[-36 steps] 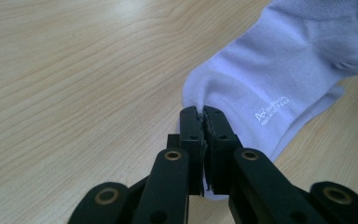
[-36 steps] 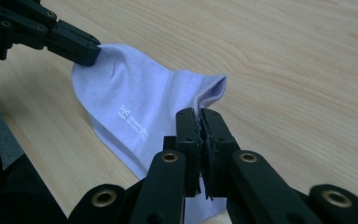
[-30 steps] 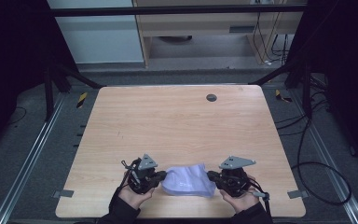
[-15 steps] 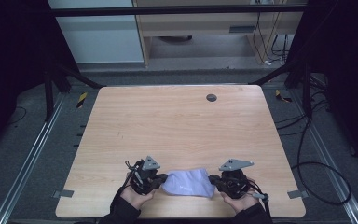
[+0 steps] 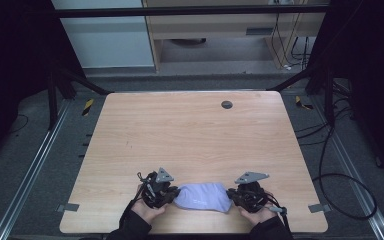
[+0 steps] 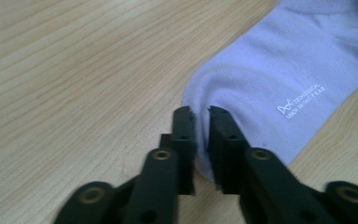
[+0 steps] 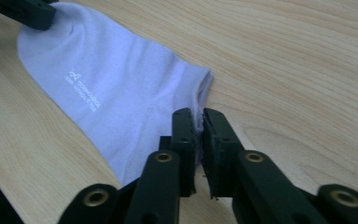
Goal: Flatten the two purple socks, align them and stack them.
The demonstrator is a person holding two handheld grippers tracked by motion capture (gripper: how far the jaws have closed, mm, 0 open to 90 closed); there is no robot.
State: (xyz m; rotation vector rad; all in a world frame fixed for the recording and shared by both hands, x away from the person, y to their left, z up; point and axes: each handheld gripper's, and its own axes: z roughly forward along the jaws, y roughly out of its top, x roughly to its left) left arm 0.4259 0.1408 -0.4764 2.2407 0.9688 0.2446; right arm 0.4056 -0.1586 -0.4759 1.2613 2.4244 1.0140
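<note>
Sock (image 5: 202, 196) lower, flatter; jaws prob. easing

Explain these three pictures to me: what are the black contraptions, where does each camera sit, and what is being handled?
There is no robot here: a person holds a black claw in each hand. The wide picture comes from a fixed camera above the wooden table. In it the left claw and the right claw are near the table's front edge. The two close-ups come from cameras riding on the claws, each looking along its own jaws. A pale lilac sock with small white lettering lies flat, with one claw at each end. Both claws' jaws have just been opening. The left one's stand slightly apart around the sock's edge. The right one's narrow gap is packed with fabric, so it seems to pinch.
</note>
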